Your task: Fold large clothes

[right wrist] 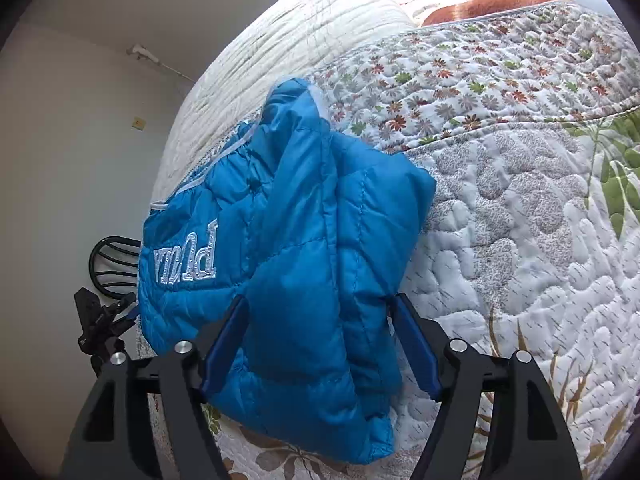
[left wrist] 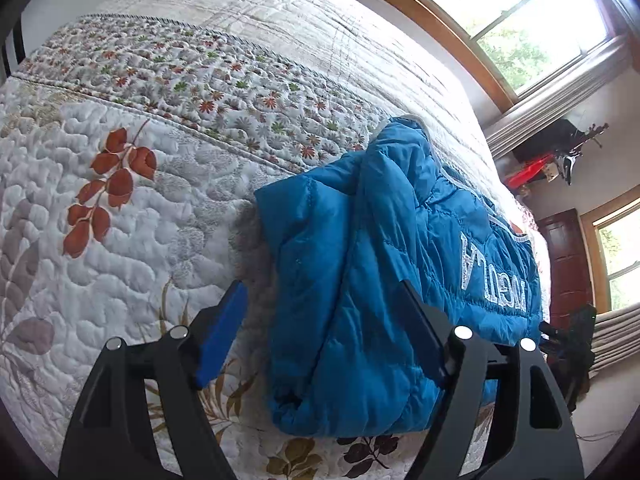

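Observation:
A blue quilted puffer jacket (left wrist: 384,264) with white lettering lies folded into a compact bundle on the bed; it also shows in the right wrist view (right wrist: 296,264). My left gripper (left wrist: 320,296) is open just above the bundle's near left edge, its right finger over the fabric. My right gripper (right wrist: 320,312) is open, with its jaws spread on either side of the bundle's near right part. Neither holds anything. The other gripper shows faintly beyond the jacket in each view.
The bed is covered by a white floral quilt (left wrist: 132,216) with a flowered band (left wrist: 208,88). Windows (left wrist: 516,20) and a dark wooden door (left wrist: 568,256) stand beyond the bed. A pillow (right wrist: 488,0) lies at the far end.

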Available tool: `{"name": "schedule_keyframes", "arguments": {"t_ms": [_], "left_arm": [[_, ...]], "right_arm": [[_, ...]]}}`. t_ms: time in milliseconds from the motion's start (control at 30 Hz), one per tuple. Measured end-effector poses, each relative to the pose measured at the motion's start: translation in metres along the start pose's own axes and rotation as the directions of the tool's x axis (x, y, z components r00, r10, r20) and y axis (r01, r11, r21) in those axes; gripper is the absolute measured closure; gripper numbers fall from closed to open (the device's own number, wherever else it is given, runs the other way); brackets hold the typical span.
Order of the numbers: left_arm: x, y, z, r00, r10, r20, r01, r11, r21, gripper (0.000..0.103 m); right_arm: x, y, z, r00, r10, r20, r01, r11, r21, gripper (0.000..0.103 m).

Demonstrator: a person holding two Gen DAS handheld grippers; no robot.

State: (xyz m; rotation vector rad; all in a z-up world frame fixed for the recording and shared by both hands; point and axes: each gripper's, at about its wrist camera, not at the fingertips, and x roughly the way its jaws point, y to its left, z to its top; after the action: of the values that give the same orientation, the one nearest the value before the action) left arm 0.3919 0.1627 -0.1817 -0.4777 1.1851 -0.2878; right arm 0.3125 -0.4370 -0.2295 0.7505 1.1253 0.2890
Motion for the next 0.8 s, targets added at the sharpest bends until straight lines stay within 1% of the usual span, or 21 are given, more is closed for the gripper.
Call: {"name": "schedule_keyframes", "arguments": {"t_ms": [100,300,400,433,467,500,533,567,600,633,667,733,800], "left_arm": [[0.018,-0.002,0.003,0.999,-0.005,-0.036,0.005,1.000,0.010,0.026],[0.047,-0.006,0.014,0.996,-0.053,-0.075,0.052,0.999,-0.013,0.023],[0.059,-0.018,0.015,0.995,-0.054,-0.087,0.053,0.999,-0.005,0.024],[0.062,-0.025,0.015,0.996,-0.035,-0.088,0.036,0.999,0.012,0.031],[0.065,-0.032,0.014,0.996,-0.006,-0.094,0.009,0.999,0.032,0.040],[0.066,-0.038,0.014,0.996,0.004,-0.092,0.000,0.999,0.048,0.048],[0.063,-0.045,0.013,0.996,0.012,-0.084,-0.006,0.998,0.061,0.061],[0.060,-0.052,0.013,0.997,0.030,-0.075,-0.024,0.997,0.080,0.072],[0.057,-0.060,0.012,0.998,0.043,-0.056,-0.037,0.994,0.104,0.077],[0.051,-0.068,0.011,0.998,0.052,-0.040,-0.047,0.992,0.120,0.083],[0.045,-0.072,0.012,0.998,0.055,-0.026,-0.051,0.991,0.127,0.086],[0.029,-0.081,0.010,0.999,0.034,0.002,-0.034,0.992,0.120,0.089],[0.009,-0.091,0.007,0.999,-0.007,0.031,0.003,0.993,0.119,0.090]], "right_arm": [[0.012,-0.003,0.008,1.000,0.019,-0.013,-0.019,1.000,0.018,0.025],[0.037,-0.008,0.033,0.996,0.085,-0.020,-0.084,0.994,0.073,0.022],[0.048,0.001,0.052,0.997,0.070,-0.026,-0.068,0.996,0.057,0.022],[0.051,0.006,0.058,0.998,0.049,-0.030,-0.047,0.998,0.040,0.030],[0.054,0.012,0.063,0.999,0.029,-0.036,-0.028,0.999,0.024,0.037],[0.055,0.016,0.065,0.998,0.052,-0.047,-0.051,0.998,0.026,0.053],[0.055,0.018,0.067,0.996,0.070,-0.050,-0.068,0.997,0.037,0.064],[0.053,0.023,0.068,0.996,0.070,-0.047,-0.068,0.997,0.031,0.069],[0.050,0.029,0.068,0.997,0.064,-0.042,-0.064,0.998,0.017,0.076],[0.045,0.036,0.068,0.997,0.063,-0.034,-0.063,0.998,0.001,0.080],[0.040,0.043,0.069,0.998,0.064,-0.027,-0.065,0.998,-0.014,0.081],[0.024,0.058,0.068,0.997,0.081,-0.010,-0.081,0.996,-0.045,0.084],[0.008,0.077,0.066,0.996,0.093,0.006,-0.092,0.992,-0.082,0.085]]}}
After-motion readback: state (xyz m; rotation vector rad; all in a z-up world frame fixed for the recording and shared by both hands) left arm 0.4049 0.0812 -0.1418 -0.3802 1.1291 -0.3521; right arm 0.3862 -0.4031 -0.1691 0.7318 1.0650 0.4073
